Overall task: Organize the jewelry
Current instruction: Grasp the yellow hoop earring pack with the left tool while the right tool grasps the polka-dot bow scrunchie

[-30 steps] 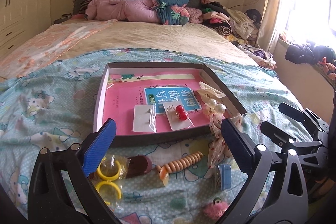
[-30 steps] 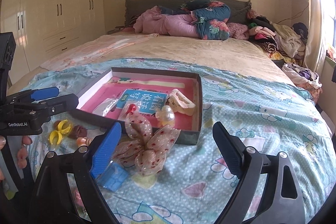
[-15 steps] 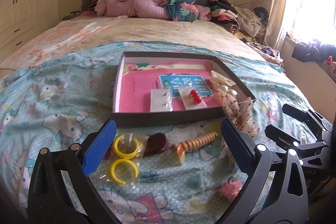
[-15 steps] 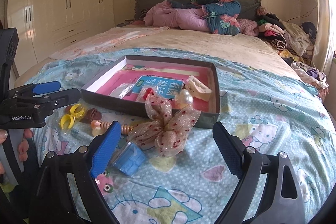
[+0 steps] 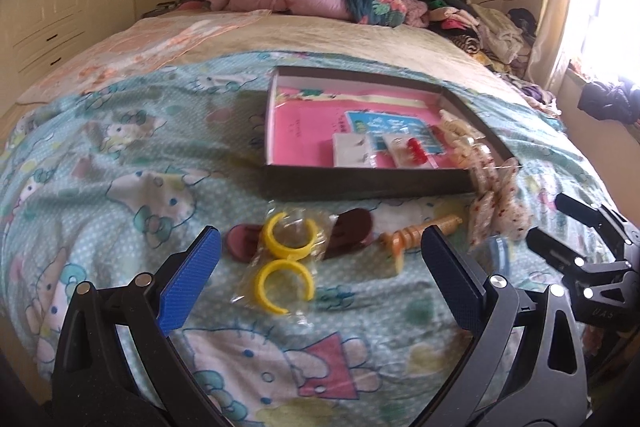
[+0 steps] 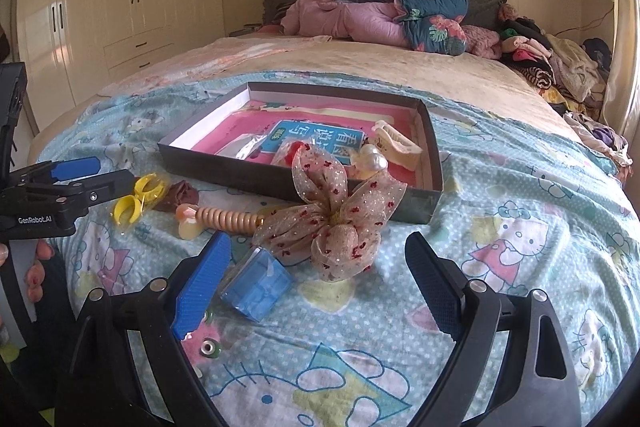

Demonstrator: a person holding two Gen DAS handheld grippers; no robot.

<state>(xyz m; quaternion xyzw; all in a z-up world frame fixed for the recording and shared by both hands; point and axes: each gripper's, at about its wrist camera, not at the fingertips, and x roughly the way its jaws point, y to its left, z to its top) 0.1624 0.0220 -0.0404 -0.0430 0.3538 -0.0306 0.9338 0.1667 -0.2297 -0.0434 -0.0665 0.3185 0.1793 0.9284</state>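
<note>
- Two views, left wrist first. Left gripper [image 5: 320, 267]: jaws spread wide, nothing held.
- Yellow rings [image 5: 286, 255], a pair in a clear packet, lie on the bed between the jaw tips and slightly ahead of them, touching neither pad.
- Brown hair clip [image 5: 350, 231] just beyond the rings; beaded orange hair clip [image 5: 416, 233] right of it, its near end close to the right-hand pad.
- Tray [image 5: 360, 183], shallow and dark-walled with a pink lining, sits further ahead; its near wall faces the jaws. Small carded pieces lie inside near that wall.
- Open room: printed bedspread [image 5: 120, 167] lies bare to the left of the rings and of the tray.
- Right wrist view. Right gripper [image 6: 320, 283]: jaws wide apart, gripping nothing.
- Ribbon bow [image 6: 332, 219] lies ahead, between the two pads' lines, its upper loops leaning on the tray's near wall.
- Blue box [image 6: 258, 287] rests just beside the left-hand pad; whether they touch cannot be told.
- Pearl piece [image 6: 370, 159] and cream claw clip [image 6: 396, 143] sit in the tray's near right corner.
- Open room: bedspread right of the bow and tray lies bare.
</note>
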